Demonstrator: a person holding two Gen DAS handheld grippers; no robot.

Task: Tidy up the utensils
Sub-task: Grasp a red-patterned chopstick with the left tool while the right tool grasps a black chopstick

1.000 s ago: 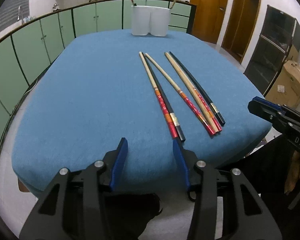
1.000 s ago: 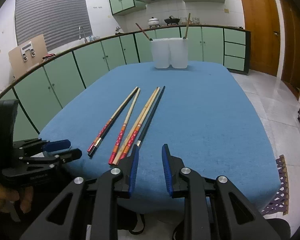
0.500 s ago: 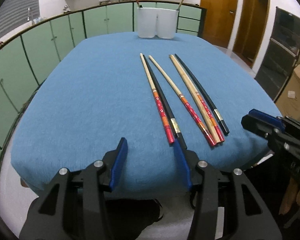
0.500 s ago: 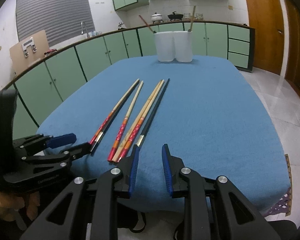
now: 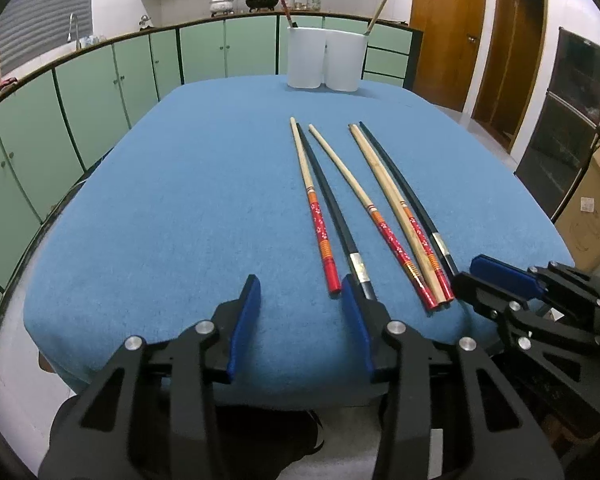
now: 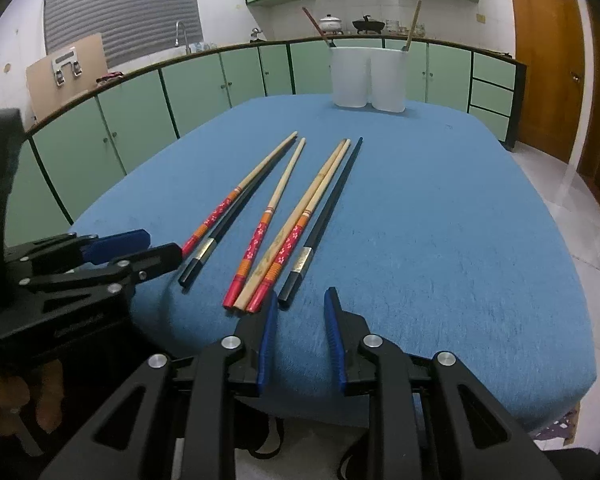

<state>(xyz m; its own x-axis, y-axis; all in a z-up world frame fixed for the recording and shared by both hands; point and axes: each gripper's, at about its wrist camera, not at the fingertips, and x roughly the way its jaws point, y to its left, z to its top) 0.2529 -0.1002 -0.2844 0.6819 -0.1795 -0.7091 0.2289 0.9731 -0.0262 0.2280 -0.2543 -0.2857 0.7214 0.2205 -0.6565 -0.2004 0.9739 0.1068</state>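
Note:
Several chopsticks lie side by side on the blue table cloth point(image 5: 180, 208): red-handled ones point(image 5: 320, 224), black ones point(image 5: 336, 216) and a plain bamboo one point(image 5: 396, 208). My left gripper point(image 5: 300, 284) hovers at their near ends. Its jaws are closing with nothing between them, and a black chopstick's end sits just beyond the right fingertip point(image 5: 348, 284). My right gripper point(image 6: 302, 296) is open by a narrow gap and holds nothing. The end of the rightmost black chopstick point(image 6: 300, 264) lies just ahead of its left finger. Two white holders point(image 6: 368, 76) stand at the far edge, each with one chopstick in it.
Green cabinets point(image 5: 100, 92) run along the left and far side. Wooden doors point(image 5: 448, 28) and a cardboard box point(image 5: 592, 216) are off to the right. In the right wrist view the left gripper point(image 6: 140, 244) reaches in beside the leftmost chopsticks.
Both grippers have crept closer to the chopsticks' near ends. The left jaws have narrowed a little. The chopsticks have not moved.

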